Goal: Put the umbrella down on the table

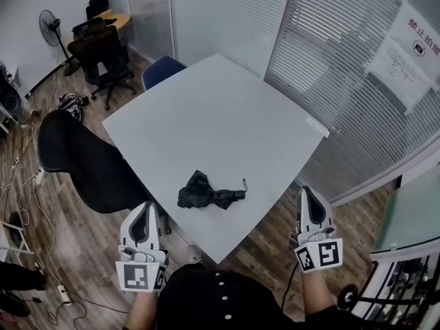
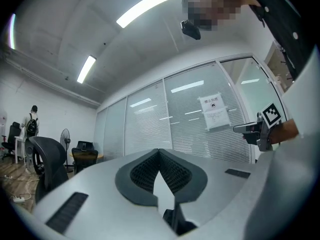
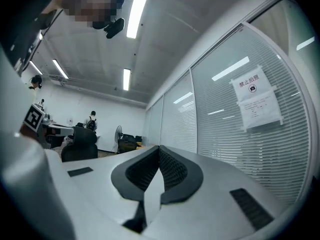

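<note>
The black umbrella (image 1: 210,195) lies on the bench (image 1: 227,108), the left gripper (image 1: 146,210) and right gripper (image 1: 308,194) hovering apart from it, fingers (image 2: 142,171) clenched empty.

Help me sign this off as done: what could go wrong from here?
The umbrella lies loosely bundled close to the near corner of the table; a knock could slide it off. Its strap loop sticks out, so the left gripper or right gripper, both shut and empty beside that corner, might snag it.
</note>
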